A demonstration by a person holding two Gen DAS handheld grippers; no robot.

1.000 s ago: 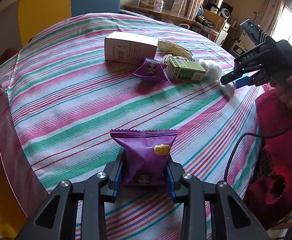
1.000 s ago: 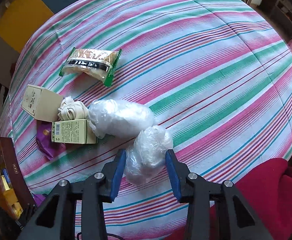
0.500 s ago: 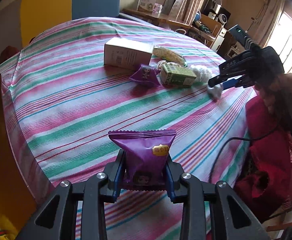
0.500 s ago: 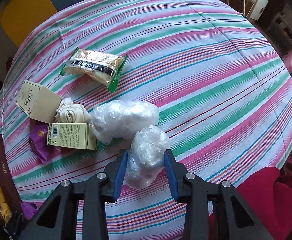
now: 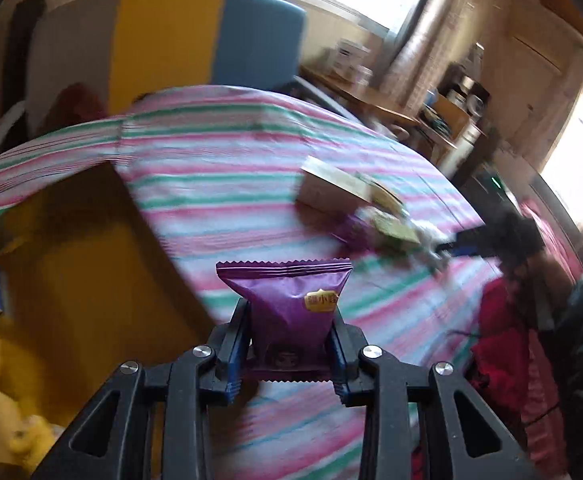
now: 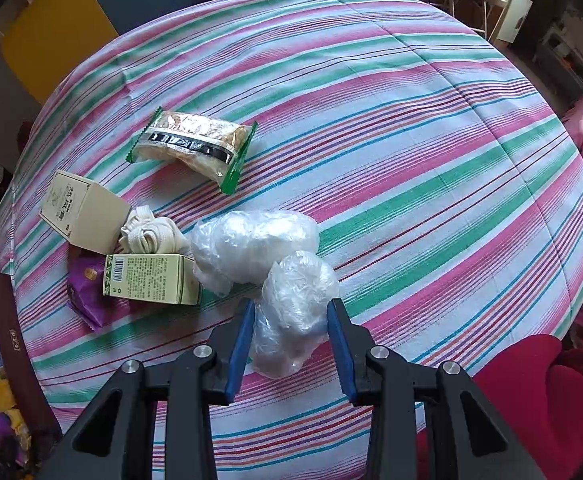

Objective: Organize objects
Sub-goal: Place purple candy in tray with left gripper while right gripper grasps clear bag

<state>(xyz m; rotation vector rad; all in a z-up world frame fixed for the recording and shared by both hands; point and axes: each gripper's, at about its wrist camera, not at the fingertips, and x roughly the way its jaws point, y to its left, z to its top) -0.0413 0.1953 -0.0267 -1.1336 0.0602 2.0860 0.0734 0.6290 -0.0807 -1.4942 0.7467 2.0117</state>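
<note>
The left tongs [image 5: 289, 346] are pinched tight on a purple snack packet [image 5: 291, 312], which stands upright between the pads with its crimped top edge uppermost, clear of the striped table [image 5: 219, 184]. To their left, just past the table's edge, a yellow-lined bin [image 5: 71, 280] gapes with a few things already in it; I'd judge that is where the packet goes, so the left hand is the nearer one and the move is sideways and down. The right tongs [image 6: 291, 334] point steeply down and are closed around a crumpled clear plastic bundle [image 6: 295, 304] near the table's near edge. A second plastic bundle [image 6: 251, 244] touches it, with a green carton [image 6: 151, 280] just beside that.
</note>
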